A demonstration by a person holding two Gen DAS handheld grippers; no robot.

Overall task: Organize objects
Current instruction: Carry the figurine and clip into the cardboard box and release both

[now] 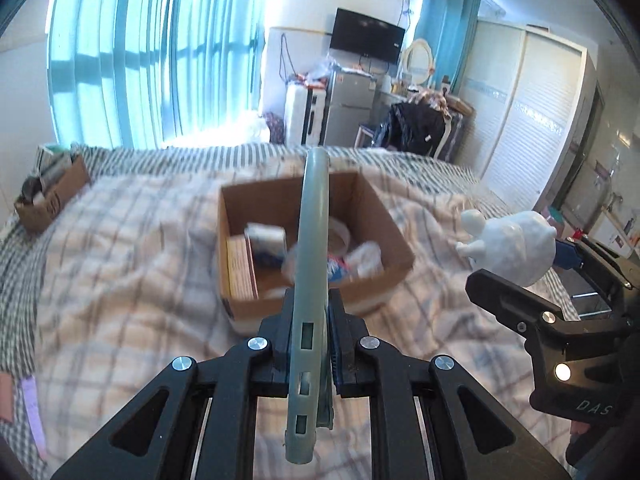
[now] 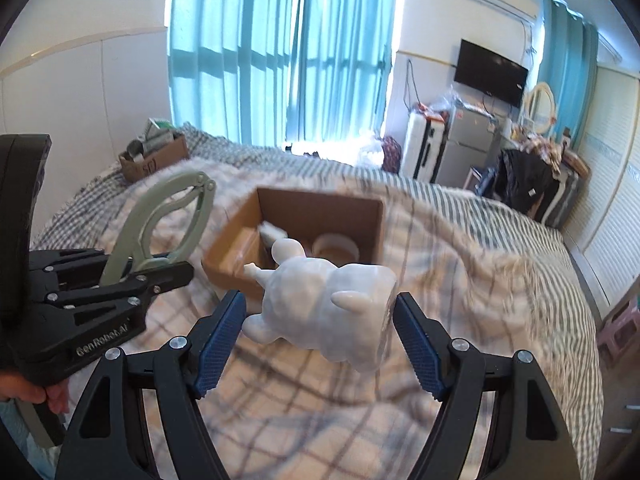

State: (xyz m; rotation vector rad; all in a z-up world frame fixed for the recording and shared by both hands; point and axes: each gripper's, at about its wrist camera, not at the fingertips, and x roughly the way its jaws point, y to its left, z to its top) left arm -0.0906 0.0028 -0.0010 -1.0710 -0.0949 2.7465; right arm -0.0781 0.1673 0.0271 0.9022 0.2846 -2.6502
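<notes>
My left gripper is shut on a sage-green plastic clip, held edge-on above the bed, just short of the open cardboard box. The box holds several small items. In the right wrist view the same clip sticks up from the left gripper at left. My right gripper holds a white animal figurine between its blue pads, above the blanket and near the box. It also shows in the left wrist view.
A plaid blanket covers the bed. A second cardboard box with items sits at the far left corner of the bed. Beyond the bed are a fridge, a suitcase, a cluttered chair and wardrobes.
</notes>
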